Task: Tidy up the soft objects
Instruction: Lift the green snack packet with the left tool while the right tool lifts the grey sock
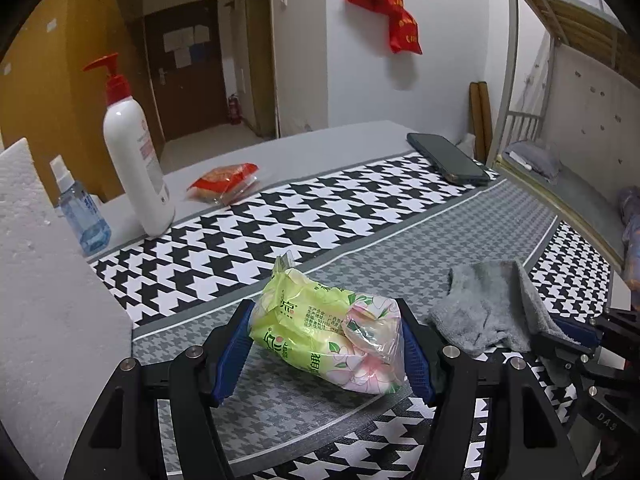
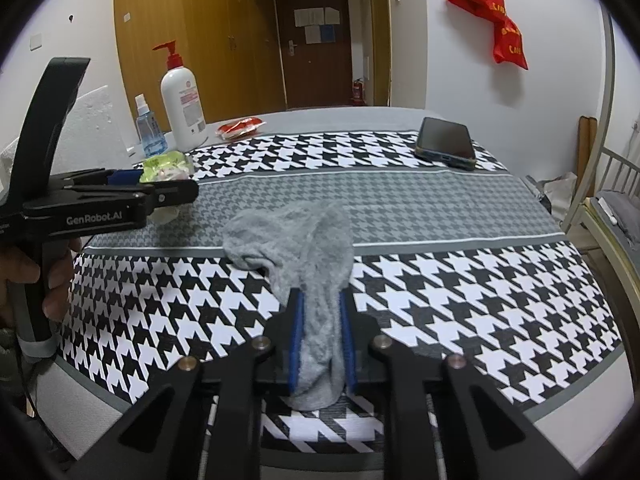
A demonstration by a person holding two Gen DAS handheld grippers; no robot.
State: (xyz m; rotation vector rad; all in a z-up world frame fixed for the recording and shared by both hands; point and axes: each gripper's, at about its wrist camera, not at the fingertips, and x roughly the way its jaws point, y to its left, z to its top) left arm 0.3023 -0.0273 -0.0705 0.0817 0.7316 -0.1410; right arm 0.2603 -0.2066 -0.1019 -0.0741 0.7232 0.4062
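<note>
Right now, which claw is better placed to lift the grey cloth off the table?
Right. The right claw is already clamped on the grey cloth, its pads pressing the near end. The left claw is busy gripping the tissue pack.

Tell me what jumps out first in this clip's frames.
The bold black-and-white houndstooth cloth covering the table dominates both views. Near its front, the left gripper is closed on a green tissue pack, and beside it the right gripper pinches one end of a grey towel. A red bag hangs on the white wall behind.
</note>
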